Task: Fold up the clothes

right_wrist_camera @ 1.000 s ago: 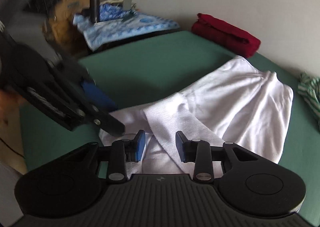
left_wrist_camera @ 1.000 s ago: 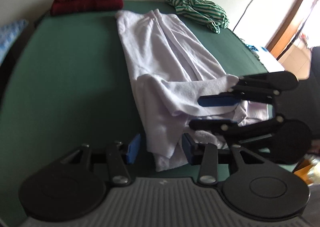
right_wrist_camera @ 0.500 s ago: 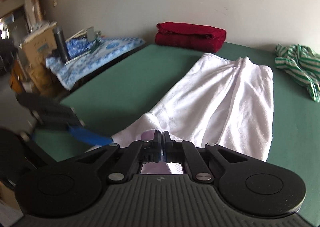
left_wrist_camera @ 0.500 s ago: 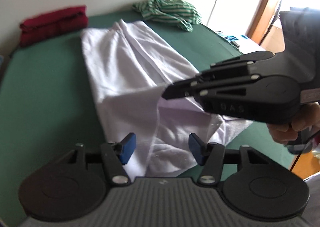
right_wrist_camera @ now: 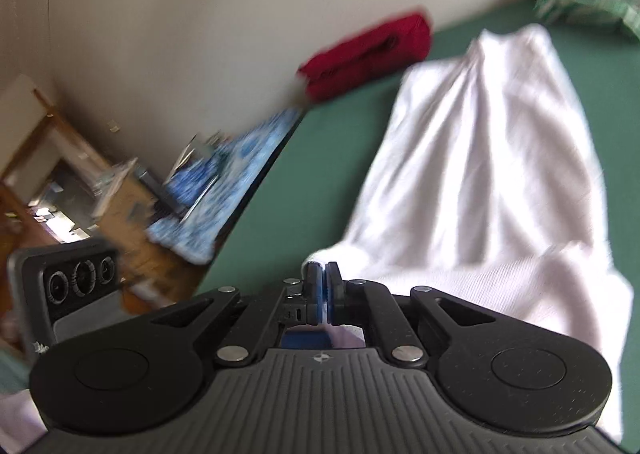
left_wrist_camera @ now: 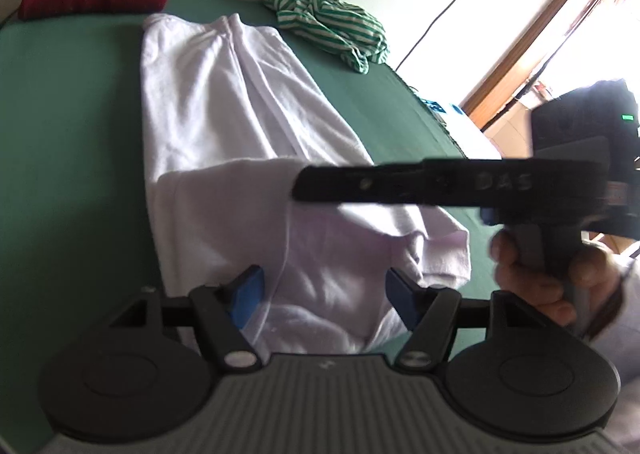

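The right wrist view is motion-blurred, and in the left wrist view the right gripper (left_wrist_camera: 304, 186) crosses in front of the white garment (left_wrist_camera: 224, 126), hiding part of its folded-over near end. The right gripper (right_wrist_camera: 321, 278) is clamped on a corner of that garment's fold. The left gripper (left_wrist_camera: 320, 294) is opening, pads clear of the cloth, which lies on the green table (left_wrist_camera: 72, 134) and reaches between its fingers.
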Motion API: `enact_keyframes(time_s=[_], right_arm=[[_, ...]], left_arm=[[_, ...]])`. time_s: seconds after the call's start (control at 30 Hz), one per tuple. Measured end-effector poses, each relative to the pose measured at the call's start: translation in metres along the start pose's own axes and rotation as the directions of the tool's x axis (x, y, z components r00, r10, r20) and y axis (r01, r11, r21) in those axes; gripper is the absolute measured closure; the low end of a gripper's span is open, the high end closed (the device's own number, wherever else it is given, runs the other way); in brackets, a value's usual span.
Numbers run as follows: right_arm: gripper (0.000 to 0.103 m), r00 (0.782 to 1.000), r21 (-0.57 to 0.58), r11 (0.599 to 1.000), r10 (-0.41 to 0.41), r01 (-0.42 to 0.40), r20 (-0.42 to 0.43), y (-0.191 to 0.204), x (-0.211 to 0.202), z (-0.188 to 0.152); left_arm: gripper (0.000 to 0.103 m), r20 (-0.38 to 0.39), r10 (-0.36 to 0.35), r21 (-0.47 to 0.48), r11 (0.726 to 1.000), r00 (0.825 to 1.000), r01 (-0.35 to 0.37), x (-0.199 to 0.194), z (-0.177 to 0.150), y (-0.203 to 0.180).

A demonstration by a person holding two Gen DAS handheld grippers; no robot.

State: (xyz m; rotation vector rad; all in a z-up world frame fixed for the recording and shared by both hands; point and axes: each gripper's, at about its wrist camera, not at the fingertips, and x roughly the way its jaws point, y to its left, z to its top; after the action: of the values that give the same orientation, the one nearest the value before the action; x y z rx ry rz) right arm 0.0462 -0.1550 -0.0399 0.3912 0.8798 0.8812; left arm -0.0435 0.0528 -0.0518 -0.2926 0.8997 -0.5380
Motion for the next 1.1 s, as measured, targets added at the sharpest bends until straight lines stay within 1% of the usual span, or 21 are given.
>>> enact_keyframes(time_s=[0.1,0.2,0.23,0.3,0.37,0.43,0.5,0.57,0.63,0.67,0.7,0.77,0.83,0.9,0.93,0.97,1.0,1.07,1.1], right_arm=[[0.099,0.998,0.018,0.999,0.040,-0.039,-0.051,-0.001,0.013,-0.004],[0.097,0.995,0.044,0.998,0.057,-0.054,-0.077,-0.004,0.020,-0.007],[0.097,0.994,0.050,0.997,0.061,-0.057,-0.086,-0.005,0.021,-0.009],[0.097,0.993,0.014,0.999,0.040,-0.038,-0.108,-0.004,0.022,-0.012],[0.097,0.991,-0.036,0.999,0.012,-0.016,-0.130,0.000,0.023,-0.015],[0.097,0.991,-0.090,0.996,-0.014,0.002,-0.137,0.005,0.021,-0.018],[0.096,0.992,-0.167,0.985,-0.063,0.044,-0.109,0.012,0.018,-0.018],[0.089,0.993,-0.228,0.971,-0.089,0.069,-0.075,0.020,0.016,-0.019],[0.089,0.990,-0.262,0.964,-0.080,0.048,-0.115,0.023,0.017,-0.020],[0.087,0.987,-0.274,0.961,-0.074,0.032,-0.142,0.024,0.017,-0.021],[0.086,0.981,-0.268,0.963,-0.058,0.006,-0.187,0.022,0.016,-0.022],[0.086,0.978,-0.273,0.962,-0.062,0.005,-0.200,0.020,0.002,-0.025],[0.086,0.983,-0.264,0.962,-0.110,0.069,-0.145,0.015,-0.025,-0.025],[0.086,0.977,-0.240,0.953,-0.205,0.185,-0.062,0.004,-0.055,-0.024],[0.086,0.967,-0.225,0.944,-0.254,0.242,-0.023,-0.001,-0.069,-0.024],[0.084,0.952,-0.212,0.930,-0.306,0.301,0.010,-0.005,-0.078,-0.025],[0.084,0.936,-0.196,0.916,-0.349,0.349,0.040,-0.009,-0.086,-0.026],[0.084,0.930,-0.150,0.918,-0.360,0.366,0.068,-0.017,-0.091,-0.027],[0.084,0.931,-0.124,0.923,-0.357,0.364,0.072,-0.020,-0.089,-0.028]], left_arm=[[0.034,0.007,0.030,0.015,0.999,1.000,-0.030,-0.021,-0.003,0.006],[0.030,0.012,0.067,0.016,0.998,0.998,-0.067,-0.038,-0.004,0.014],[0.030,0.021,0.080,0.016,0.997,0.997,-0.080,-0.041,-0.003,0.016],[0.030,0.041,0.102,0.016,0.995,0.994,-0.103,-0.049,0.000,0.019],[0.030,0.078,0.096,0.016,0.995,0.992,-0.098,-0.053,0.009,0.019],[0.027,0.089,0.085,0.037,0.995,0.992,-0.089,-0.051,0.017,0.017],[0.026,0.096,0.076,0.060,0.995,0.992,-0.082,-0.048,0.025,0.014],[0.027,0.076,0.075,0.086,0.993,0.994,-0.081,-0.042,0.027,0.010],[0.027,0.067,0.055,0.090,0.994,0.996,-0.061,-0.039,0.029,0.009],[0.027,0.066,0.043,0.094,0.994,0.997,-0.049,-0.038,0.031,0.008],[0.027,0.066,0.031,0.098,0.994,0.997,-0.037,-0.037,0.032,0.007],[0.027,0.064,0.010,0.112,0.994,0.998,-0.017,-0.035,0.036,0.004],[0.027,0.062,-0.010,0.130,0.991,0.998,0.001,-0.033,0.039,0.002],[0.027,0.047,-0.029,0.147,0.989,0.998,0.022,-0.025,0.041,0.000],[0.027,0.031,-0.034,0.158,0.987,0.999,0.029,-0.018,0.042,-0.002],[0.027,0.015,-0.038,0.170,0.985,0.999,0.035,-0.011,0.042,-0.004],[0.027,-0.004,-0.036,0.183,0.982,0.999,0.036,-0.003,0.042,-0.005],[0.029,-0.047,-0.020,0.192,0.981,0.999,0.028,0.009,0.035,-0.002],[0.029,-0.068,-0.011,0.190,0.982,0.998,0.024,0.013,0.031,0.000]])
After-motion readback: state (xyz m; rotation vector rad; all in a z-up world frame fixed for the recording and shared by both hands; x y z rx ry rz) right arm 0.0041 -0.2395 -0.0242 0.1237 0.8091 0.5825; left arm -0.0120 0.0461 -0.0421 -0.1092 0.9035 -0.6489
